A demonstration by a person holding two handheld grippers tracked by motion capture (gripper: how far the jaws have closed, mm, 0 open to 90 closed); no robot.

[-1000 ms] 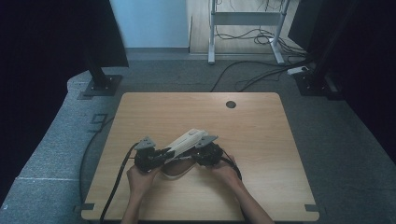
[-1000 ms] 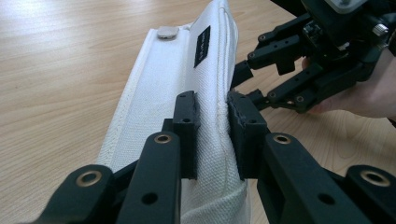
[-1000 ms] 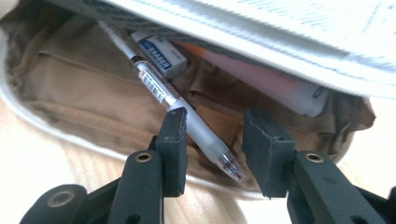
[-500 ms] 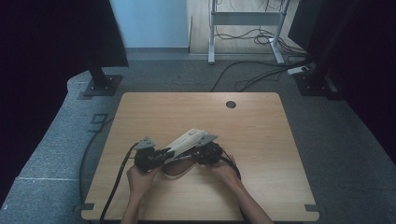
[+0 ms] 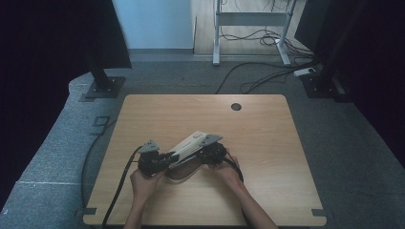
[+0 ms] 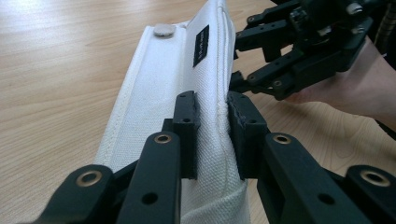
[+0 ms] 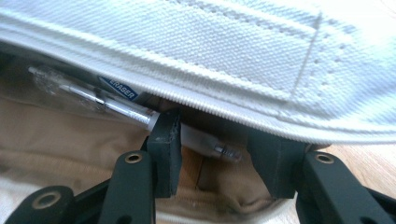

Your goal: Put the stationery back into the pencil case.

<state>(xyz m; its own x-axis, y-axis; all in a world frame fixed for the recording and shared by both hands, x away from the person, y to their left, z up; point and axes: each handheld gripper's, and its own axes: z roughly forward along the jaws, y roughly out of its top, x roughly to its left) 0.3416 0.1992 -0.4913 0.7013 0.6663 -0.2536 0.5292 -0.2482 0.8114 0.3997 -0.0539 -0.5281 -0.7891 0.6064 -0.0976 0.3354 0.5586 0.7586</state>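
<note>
A white canvas pencil case [image 5: 191, 143] lies tilted on the wooden table [image 5: 267, 124], held between both grippers. My left gripper [image 6: 212, 102] is shut on the case's white fabric edge [image 6: 163, 79], next to a black label [image 6: 201, 45]. My right gripper [image 7: 219, 135] reaches into the case's open mouth under the white zip flap [image 7: 210, 42]. Its jaws have just been opening and stand apart. A pen [image 7: 107, 105] lies on the tan lining [image 7: 70, 135], its metal tip loose between the jaws. An eraser [image 7: 122, 88] lies beside it. In the left gripper view the right gripper [image 6: 233, 60] sits at the case's far side.
A round cable hole [image 5: 236, 106] sits near the table's far edge. Cables trail from both grippers over the front edge. On the grey floor behind stand a dark stand base [image 5: 102, 86], a metal desk frame [image 5: 217, 33] and loose cables [image 5: 267, 76].
</note>
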